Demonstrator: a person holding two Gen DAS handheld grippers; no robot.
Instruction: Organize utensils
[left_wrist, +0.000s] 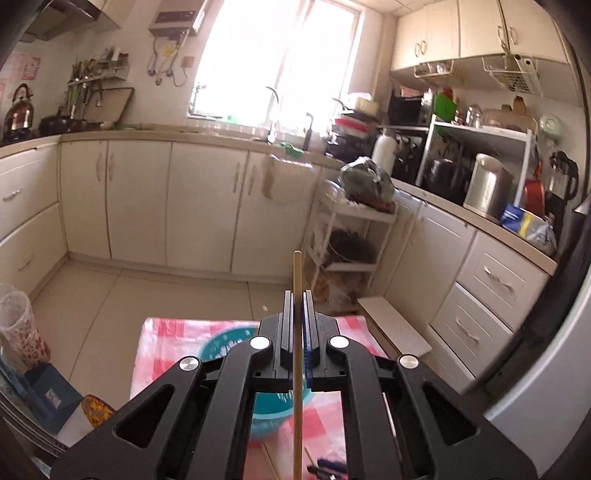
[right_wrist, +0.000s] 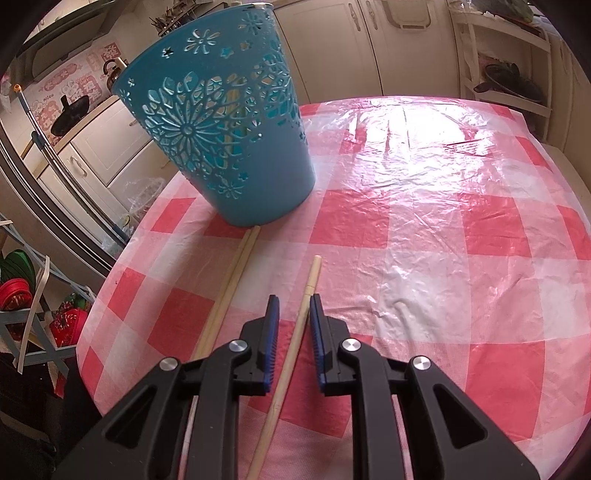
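The table (right_wrist: 424, 229) is covered with a thin plastic cloth in pink and white squares; it is wrinkled and shines strongly at the far end. A blue basket (right_wrist: 221, 122) with cut-out flower patterns stands near the left edge of the cloth. Just in front of it two chopsticks (right_wrist: 231, 280) lie side by side, their far ends reaching the basket's foot.

The right gripper (right_wrist: 293, 299) is low over the table with its jaws a little apart, and a single chopstick (right_wrist: 301, 317) lies on the cloth between them; I cannot tell if the pads touch it.

The left gripper (left_wrist: 296, 295) is lifted above the table, pressed together on a held chopstick (left_wrist: 297, 332) that stands up between the pads.

Around is a kitchen: cream cabinets (left_wrist: 147, 199), a bright window (left_wrist: 273, 55), a white shelf trolley (left_wrist: 351, 236), a crowded counter (left_wrist: 480, 218), a tiled floor (left_wrist: 147, 291).
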